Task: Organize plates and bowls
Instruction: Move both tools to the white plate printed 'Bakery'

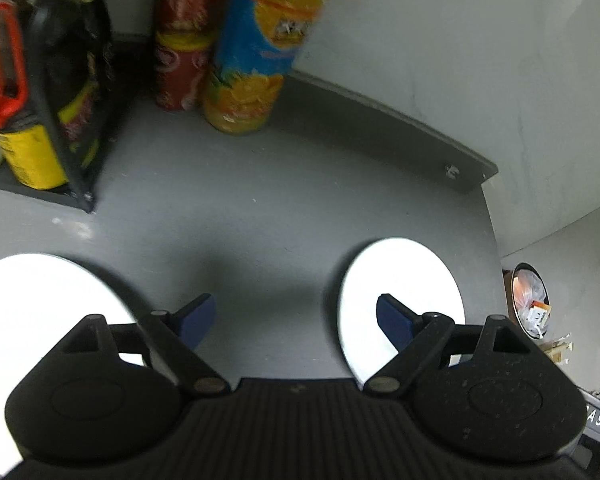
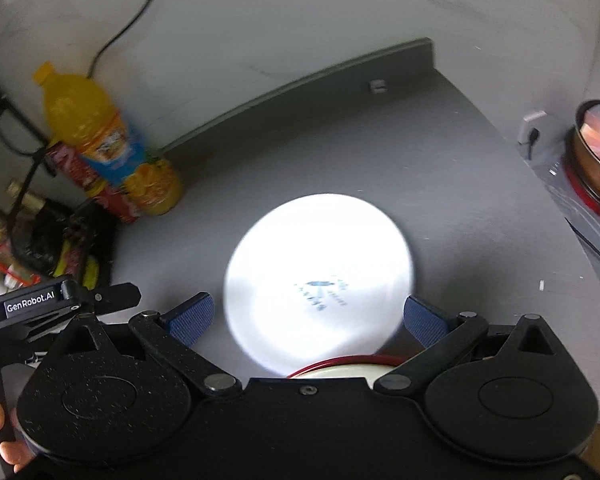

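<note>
Left wrist view: the left tool [image 1: 295,317] hangs over the grey counter [image 1: 240,200] with its blue pads wide apart and nothing between them. A white plate [image 1: 400,280] lies flat on the counter partly under the right-hand pad, and a second white plate [image 1: 40,300] lies off past the left-hand pad, partly hidden by the tool body. The two plates are well apart, with bare counter between them under the tool. Ahead of the tool, near the wall, stand an orange juice bottle [image 1: 256,60] and a red can [image 1: 184,40], with a dark rack [image 1: 60,92] of bottles ahead on the left.

Right wrist view: the right tool [image 2: 308,316] is also spread wide and holds nothing. A white plate [image 2: 320,280] with a faint blue mark lies on the counter straight ahead, between the pads but not touched by them. Close under the tool body a red-rimmed dish [image 2: 344,366] peeps out; whether it is a bowl or a plate I cannot tell, nor whether it touches the white plate. The other handheld tool shows at the left edge.

Judging from this, the organizing is at an early stage: the plates lie singly and unstacked, neither tool has gripped anything, and gathering the pieces together is all left to do.
</note>
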